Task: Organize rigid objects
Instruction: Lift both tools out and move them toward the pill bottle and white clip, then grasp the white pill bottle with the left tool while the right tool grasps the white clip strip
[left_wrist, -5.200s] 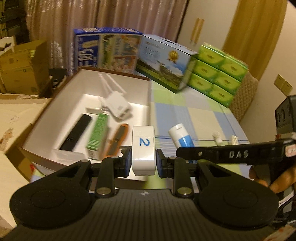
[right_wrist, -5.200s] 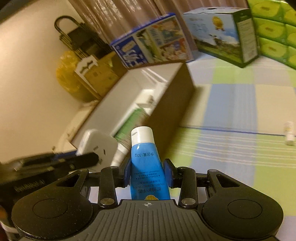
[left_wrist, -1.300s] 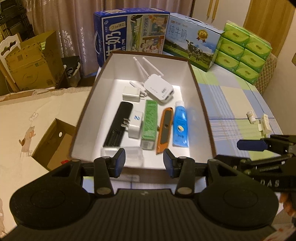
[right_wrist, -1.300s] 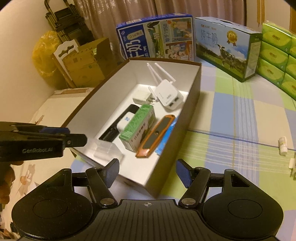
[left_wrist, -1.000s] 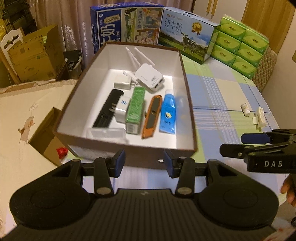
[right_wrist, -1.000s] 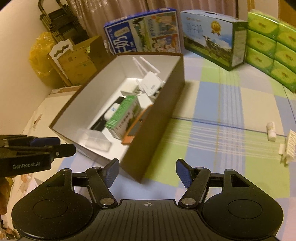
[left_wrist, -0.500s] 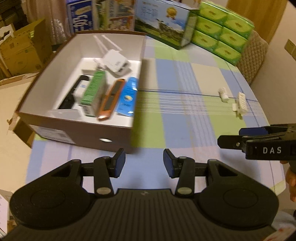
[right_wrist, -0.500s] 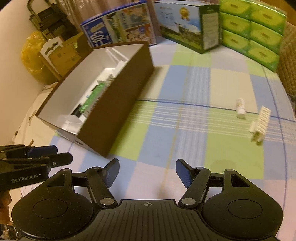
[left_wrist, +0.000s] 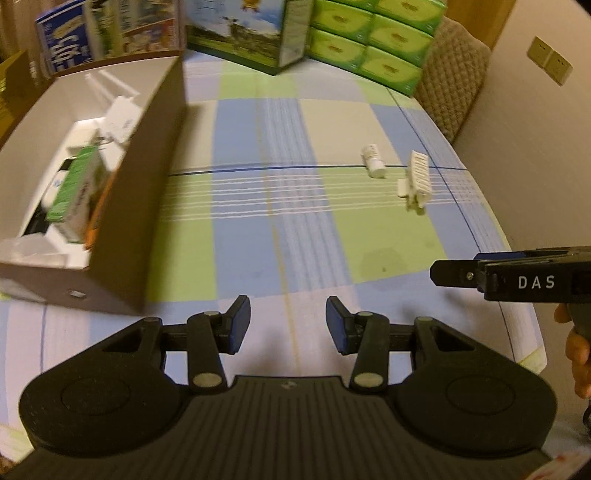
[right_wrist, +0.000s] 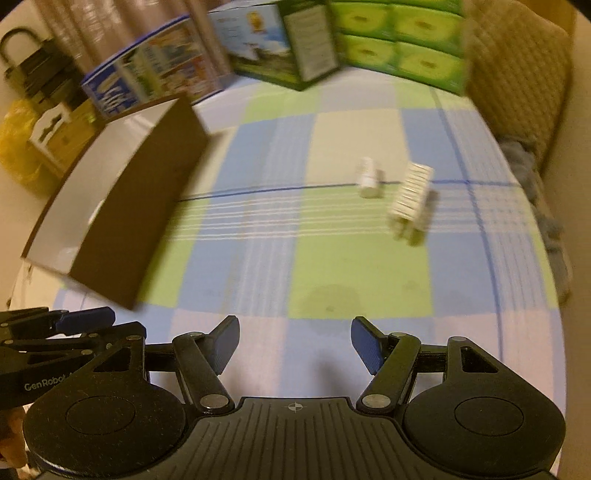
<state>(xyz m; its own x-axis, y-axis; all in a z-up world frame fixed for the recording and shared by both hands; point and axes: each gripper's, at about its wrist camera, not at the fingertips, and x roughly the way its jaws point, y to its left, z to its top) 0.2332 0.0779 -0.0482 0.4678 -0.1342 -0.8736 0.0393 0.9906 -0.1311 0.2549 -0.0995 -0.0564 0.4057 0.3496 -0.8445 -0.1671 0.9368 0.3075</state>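
Brown box (left_wrist: 122, 206) mostly filled — white bottle (left_wrist: 373, 166) and ridged piece (left_wrist: 419, 177) remain on counter (left_wrist: 251, 240); both grippers' fingers spread, empty.

A lived-in home: a surface under a blue-and-green checked cloth (left_wrist: 314, 192), stacked green tissue packs (left_wrist: 373, 40), milk cartons (left_wrist: 243, 33), drawn curtains (right_wrist: 92, 22) and a quilted beige chair back (left_wrist: 447, 92).
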